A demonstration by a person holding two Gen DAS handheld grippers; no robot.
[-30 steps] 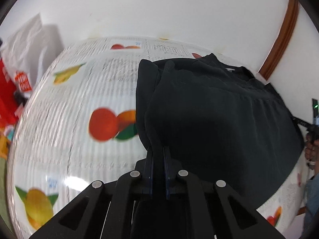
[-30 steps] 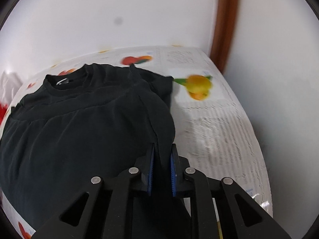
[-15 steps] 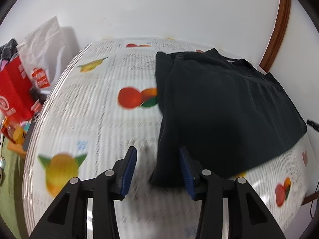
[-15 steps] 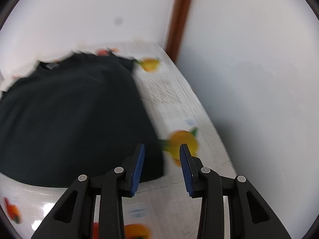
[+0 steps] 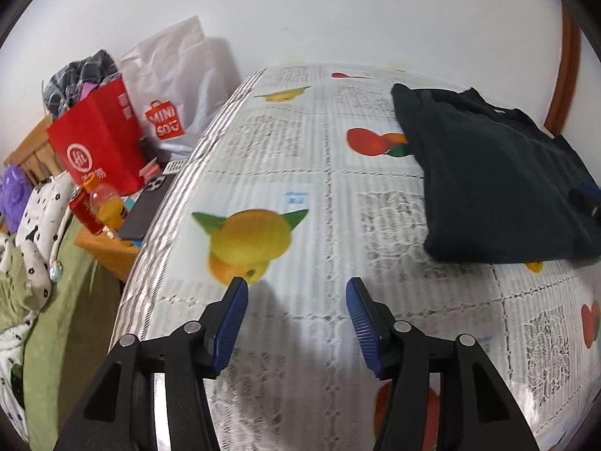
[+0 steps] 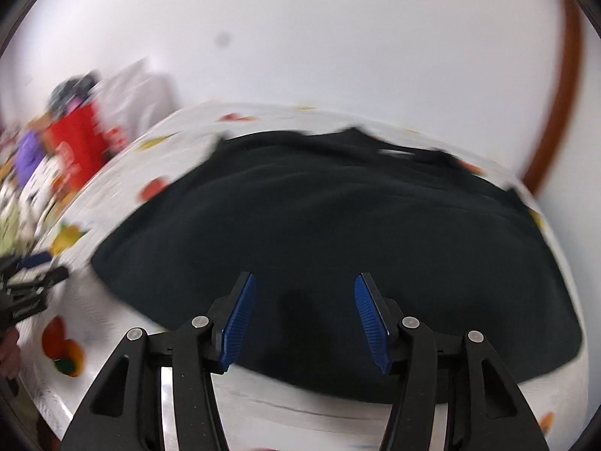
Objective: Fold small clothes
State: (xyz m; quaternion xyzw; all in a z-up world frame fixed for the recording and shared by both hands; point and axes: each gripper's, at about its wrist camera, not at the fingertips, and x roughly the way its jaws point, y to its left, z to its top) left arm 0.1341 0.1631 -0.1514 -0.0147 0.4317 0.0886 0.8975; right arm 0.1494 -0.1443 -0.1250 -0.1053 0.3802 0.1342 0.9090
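Left gripper [image 5: 296,293] and right gripper [image 6: 305,288] had both just opened, nothing between the jaws, black shirt [image 6: 330,233] lying folded on the table [image 5: 308,173].

The shirt [image 6: 330,233] ahead of the right gripper [image 6: 305,314] is plain black. The tablecloth [image 5: 300,195] under the left gripper [image 5: 296,310] is white lace printed with yellow and red fruit. Both grippers are black with blue pads [image 5: 230,321]. Far left of them stands a red bag [image 5: 99,139].
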